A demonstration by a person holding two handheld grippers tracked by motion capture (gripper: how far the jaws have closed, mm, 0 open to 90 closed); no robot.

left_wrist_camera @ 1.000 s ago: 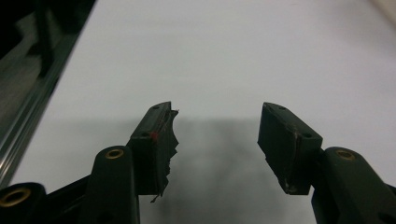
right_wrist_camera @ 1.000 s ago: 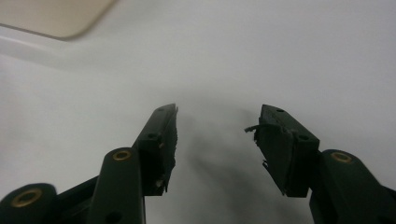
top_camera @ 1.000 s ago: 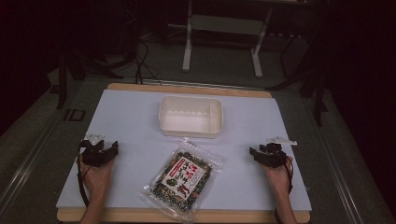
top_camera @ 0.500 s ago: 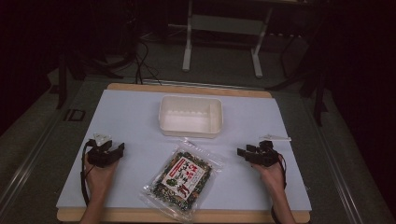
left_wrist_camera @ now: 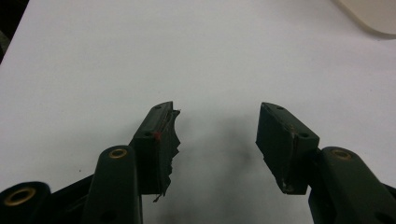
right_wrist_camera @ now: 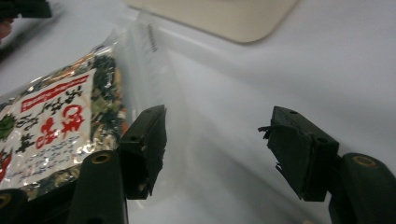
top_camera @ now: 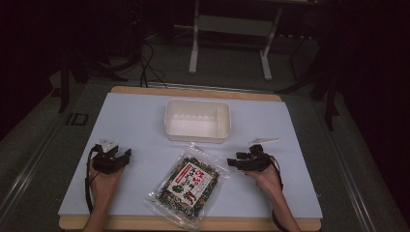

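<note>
A clear plastic bag of dark dried mix with a white and red label (top_camera: 189, 184) lies flat on the table's near middle; its label (right_wrist_camera: 46, 126) and clear top edge also appear in the right gripper view. Behind it stands an empty cream tub (top_camera: 197, 120). My left gripper (top_camera: 123, 157) rests low on the white table top left of the bag, jaws apart with bare table between them (left_wrist_camera: 217, 135). At the bag's right edge my right gripper (top_camera: 231, 163) is open (right_wrist_camera: 215, 140), its left jaw by the bag's clear upper corner.
The white table top (top_camera: 135, 116) sits on a wooden board. A small white strip (top_camera: 264, 141) lies just behind the right gripper. A corner of the cream tub (left_wrist_camera: 373, 14) appears at the left gripper view's top right. Dark floor and a metal stand (top_camera: 231, 29) lie beyond the table.
Both hands have moved inward toward the bag. The right gripper has travelled left to the bag's right edge; the left gripper has shifted right and slightly nearer.
</note>
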